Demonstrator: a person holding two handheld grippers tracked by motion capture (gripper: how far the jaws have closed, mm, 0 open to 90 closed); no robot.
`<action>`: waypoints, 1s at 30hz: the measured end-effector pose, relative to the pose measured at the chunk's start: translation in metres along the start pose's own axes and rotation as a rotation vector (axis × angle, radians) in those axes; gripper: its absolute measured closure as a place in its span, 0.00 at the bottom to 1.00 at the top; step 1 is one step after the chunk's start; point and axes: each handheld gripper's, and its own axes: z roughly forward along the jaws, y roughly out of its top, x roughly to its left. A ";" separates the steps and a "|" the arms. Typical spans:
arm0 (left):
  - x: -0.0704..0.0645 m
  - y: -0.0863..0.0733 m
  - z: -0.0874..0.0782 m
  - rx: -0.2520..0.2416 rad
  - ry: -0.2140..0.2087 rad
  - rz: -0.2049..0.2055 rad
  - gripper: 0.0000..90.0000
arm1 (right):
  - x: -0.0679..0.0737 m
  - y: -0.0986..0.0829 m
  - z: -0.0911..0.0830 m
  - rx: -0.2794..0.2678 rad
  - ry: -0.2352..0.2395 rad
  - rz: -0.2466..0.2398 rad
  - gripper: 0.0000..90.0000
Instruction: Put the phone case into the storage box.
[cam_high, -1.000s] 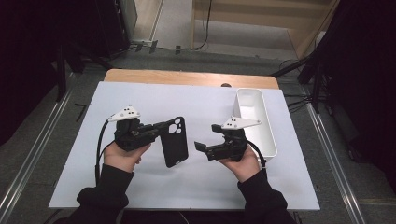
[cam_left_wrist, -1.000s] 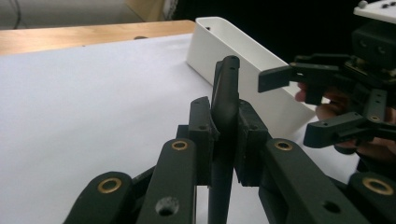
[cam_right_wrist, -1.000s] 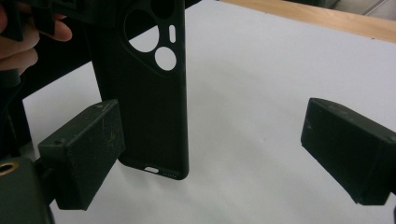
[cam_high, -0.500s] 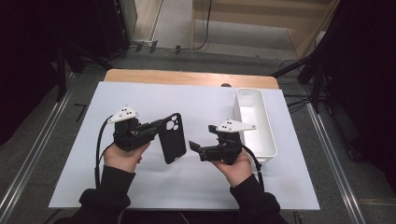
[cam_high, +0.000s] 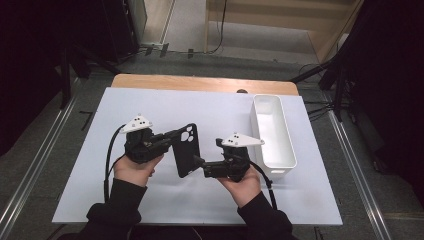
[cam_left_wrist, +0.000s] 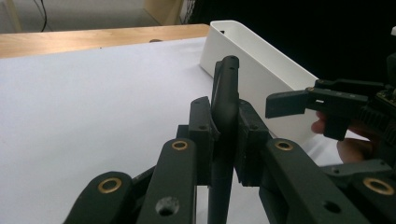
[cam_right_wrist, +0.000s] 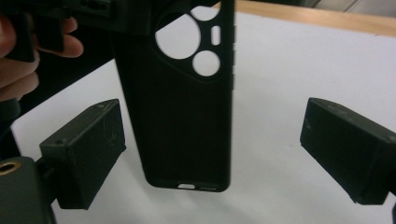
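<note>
One black phone case (cam_high: 186, 150) (clamped in left gripper (cam_high: 172, 136)); right gripper (cam_high: 197, 162), jaws apart; one white bin (cam_high: 272, 131); one counter (cam_high: 210, 107).

table (cam_high: 150, 82): wooden top showing at far edge | white sheet (cam_high: 200, 107): covering it | white bin (cam_high: 272, 131): sitting on sheet's right side

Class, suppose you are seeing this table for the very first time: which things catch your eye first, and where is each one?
A black phone case stands out mid-table, clamped at its edge by the left gripper and held up over the white mat. The right gripper, jaws open, faces the case's lower end with one jaw on each side. A long white bin sits at the mat's right edge.
</note>
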 end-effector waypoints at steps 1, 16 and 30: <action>-0.001 0.000 0.000 0.003 0.000 -0.001 0.89 | 0.001 0.000 0.001 0.004 0.005 0.003 0.06; -0.014 -0.005 0.007 0.006 -0.034 0.021 0.89 | 0.011 -0.003 0.008 0.005 -0.059 0.009 0.06; -0.024 -0.008 0.014 0.017 -0.044 0.035 0.89 | 0.019 -0.002 0.014 0.007 -0.066 0.028 0.06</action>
